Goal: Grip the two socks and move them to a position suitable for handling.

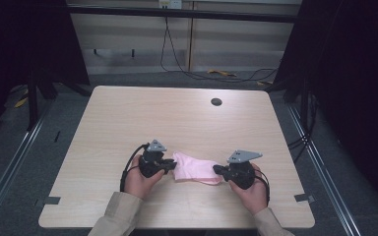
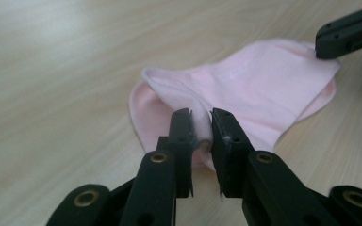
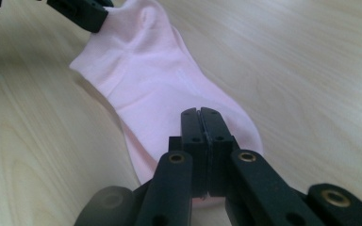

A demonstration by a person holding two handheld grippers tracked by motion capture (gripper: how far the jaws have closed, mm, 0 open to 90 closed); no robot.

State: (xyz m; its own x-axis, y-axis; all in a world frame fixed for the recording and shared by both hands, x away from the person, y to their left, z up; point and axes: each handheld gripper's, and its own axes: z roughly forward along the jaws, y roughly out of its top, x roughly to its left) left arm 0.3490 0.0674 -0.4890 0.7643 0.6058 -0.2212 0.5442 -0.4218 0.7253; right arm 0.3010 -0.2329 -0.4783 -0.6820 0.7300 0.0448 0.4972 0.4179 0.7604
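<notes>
A pale pink sock (image 1: 197,168) lies flat on the light wooden table (image 1: 177,118), near the front edge. My left gripper (image 2: 201,123) is shut on a bunched fold of the sock's (image 2: 264,80) near end, with cloth pinched between its pads. It holds the sock's left end in the high view (image 1: 171,165). My right gripper (image 3: 200,113) has its jaws pressed together, tips resting on top of the sock's (image 3: 146,70) other end (image 1: 217,170). I see no cloth between these jaws. A hand holds each gripper.
A dark round cable hole (image 1: 216,102) sits at the table's far right. Beyond the far edge, cables (image 1: 202,73) trail over the floor. Black frame posts (image 1: 32,98) stand to either side, and metal rails (image 1: 10,162) run along the floor.
</notes>
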